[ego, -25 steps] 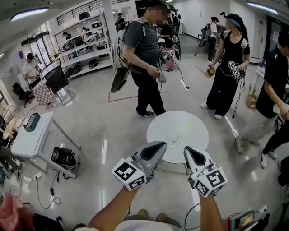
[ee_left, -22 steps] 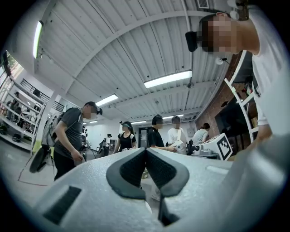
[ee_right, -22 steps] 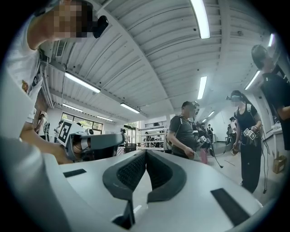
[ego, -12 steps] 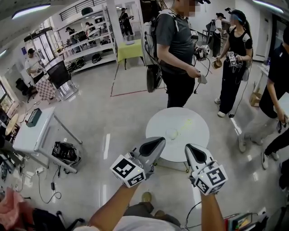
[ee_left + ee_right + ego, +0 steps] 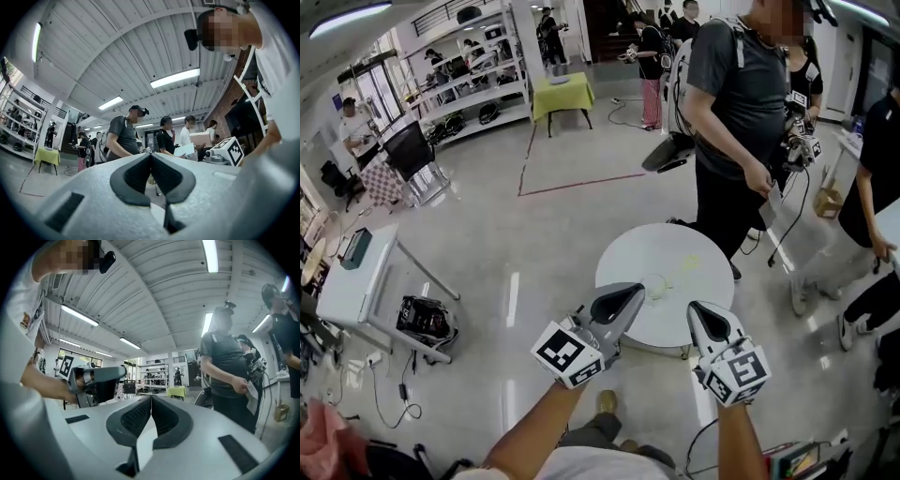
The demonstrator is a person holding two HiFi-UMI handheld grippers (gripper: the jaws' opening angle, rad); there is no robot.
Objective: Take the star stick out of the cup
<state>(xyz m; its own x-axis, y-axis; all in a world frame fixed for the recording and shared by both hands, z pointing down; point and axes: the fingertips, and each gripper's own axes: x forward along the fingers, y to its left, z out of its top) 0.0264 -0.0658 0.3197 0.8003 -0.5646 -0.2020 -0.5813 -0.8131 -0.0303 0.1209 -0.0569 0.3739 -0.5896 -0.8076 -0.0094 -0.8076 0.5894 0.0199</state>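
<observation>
Left tongs are pressed together with nothing between them; the left gripper view shows the dark pads meeting at one seam. Right tongs are the same, pads closed against each other and empty. In the head view both are held out side by side on bare forearms, each with its marker cube toward the person.

The round white bench stands on the glossy floor just beyond the tongs. The left tongs' tip overlaps the bench's near edge and the right tongs' tip sits over its lower right rim. I cannot tell whether either touches it.

A clear cup stands upright on the bench near the front edge, just right of the left tongs' tip and apart from it. A pale yellow streak shows on the bench just up and right of the cup. It is too small to tell whether this is the star stick, or whether it reaches into the cup.

A person in a grey T-shirt with a backpack stands at the far side of the bench, and other people are further back. Left of the scene are a white desk and a black bag on the floor under it. Far back are a table with a yellow-green cloth, shelving and a red tape line on the floor.

The right gripper view catches the left tongs at its left.
</observation>
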